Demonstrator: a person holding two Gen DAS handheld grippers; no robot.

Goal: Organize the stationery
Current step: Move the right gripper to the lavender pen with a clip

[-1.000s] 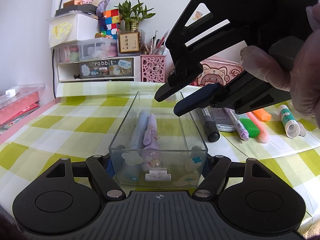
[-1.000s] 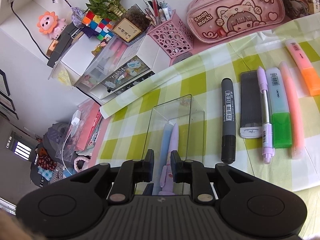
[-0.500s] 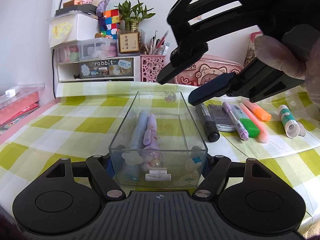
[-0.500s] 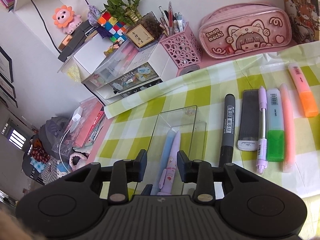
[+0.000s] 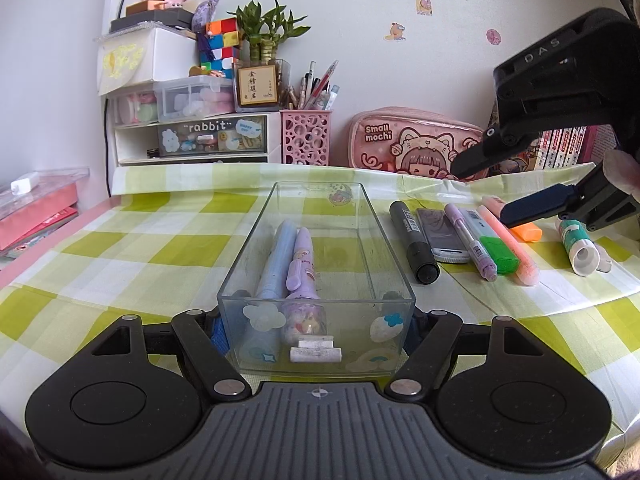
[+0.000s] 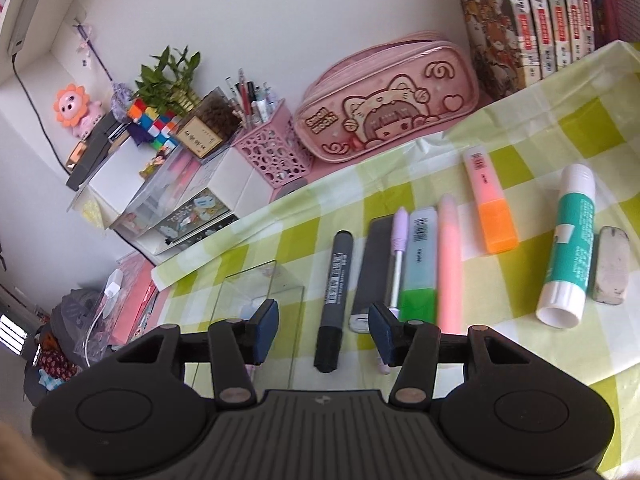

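A clear plastic box (image 5: 360,220) sits on the checked tablecloth and holds a blue pen (image 5: 276,256) and a purple pen (image 5: 302,264). My left gripper (image 5: 316,328) is shut on the box's near end. To the right lie a black marker (image 5: 414,236), a dark case (image 5: 438,234), a purple pen (image 5: 470,240), a green highlighter (image 5: 494,246), a pink highlighter (image 5: 516,252), an orange highlighter (image 6: 490,208), a glue stick (image 6: 568,248) and an eraser (image 6: 610,266). My right gripper (image 6: 322,330) is open and empty, above the black marker (image 6: 334,300); it also shows in the left wrist view (image 5: 496,188).
A pink pencil case (image 5: 412,144), a pink pen holder (image 5: 306,136), white drawer units (image 5: 192,136) and a plant stand along the back wall. Books (image 6: 540,12) stand at the back right. Pink boxes (image 5: 32,212) lie at the left.
My right gripper has opened wide and moved right, from over the box to over the row of pens. The left gripper and box have not moved.
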